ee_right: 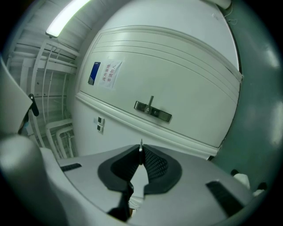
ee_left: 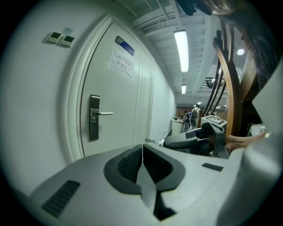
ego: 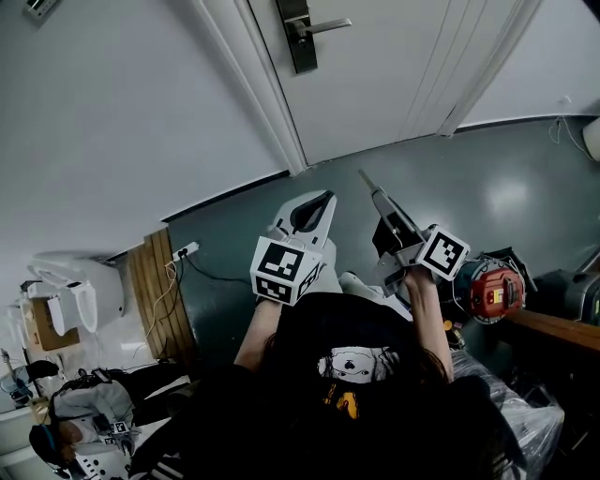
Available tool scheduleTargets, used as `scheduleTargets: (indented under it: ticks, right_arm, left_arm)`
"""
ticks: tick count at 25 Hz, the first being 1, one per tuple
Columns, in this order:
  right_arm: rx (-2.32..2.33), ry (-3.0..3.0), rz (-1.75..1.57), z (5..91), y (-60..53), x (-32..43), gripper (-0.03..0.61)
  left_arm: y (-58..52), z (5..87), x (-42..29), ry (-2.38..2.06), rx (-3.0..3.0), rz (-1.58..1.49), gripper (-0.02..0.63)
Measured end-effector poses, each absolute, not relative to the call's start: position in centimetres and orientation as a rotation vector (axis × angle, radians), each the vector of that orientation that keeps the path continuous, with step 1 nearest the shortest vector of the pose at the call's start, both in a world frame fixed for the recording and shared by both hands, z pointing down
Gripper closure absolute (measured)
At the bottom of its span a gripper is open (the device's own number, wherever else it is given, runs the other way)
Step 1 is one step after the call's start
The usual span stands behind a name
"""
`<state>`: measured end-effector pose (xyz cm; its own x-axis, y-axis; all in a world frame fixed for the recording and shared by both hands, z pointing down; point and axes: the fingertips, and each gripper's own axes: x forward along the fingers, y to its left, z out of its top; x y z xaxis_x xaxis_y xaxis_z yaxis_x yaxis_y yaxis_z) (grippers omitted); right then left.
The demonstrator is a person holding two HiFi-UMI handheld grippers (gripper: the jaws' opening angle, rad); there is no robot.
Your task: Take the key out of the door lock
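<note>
Both arms reach forward side by side — left gripper [ego: 328, 197] closed, empty; right gripper [ego: 377, 194] pinching a key [ego: 366, 178].

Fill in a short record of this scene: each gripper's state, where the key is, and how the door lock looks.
left gripper: jaws together, nothing between them
right gripper: shut on the key
key: away from the door, thin tip poking out past the pads
door lock: dark plate with lever handle on a white door; no key visible in it
</note>
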<state>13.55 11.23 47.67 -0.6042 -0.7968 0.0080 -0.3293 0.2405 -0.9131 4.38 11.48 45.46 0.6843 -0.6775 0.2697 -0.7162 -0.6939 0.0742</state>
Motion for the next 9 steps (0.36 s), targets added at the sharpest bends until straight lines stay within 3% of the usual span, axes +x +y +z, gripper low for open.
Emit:
scheduleTargets:
  ticks: [9]
  right_arm:
    - [-1.014,2.067,-1.327,47.4,12.3,13.9,0.557]
  left_arm:
    - [12.5,45.2,4.9,-1.136,2.731,0.335,0.604]
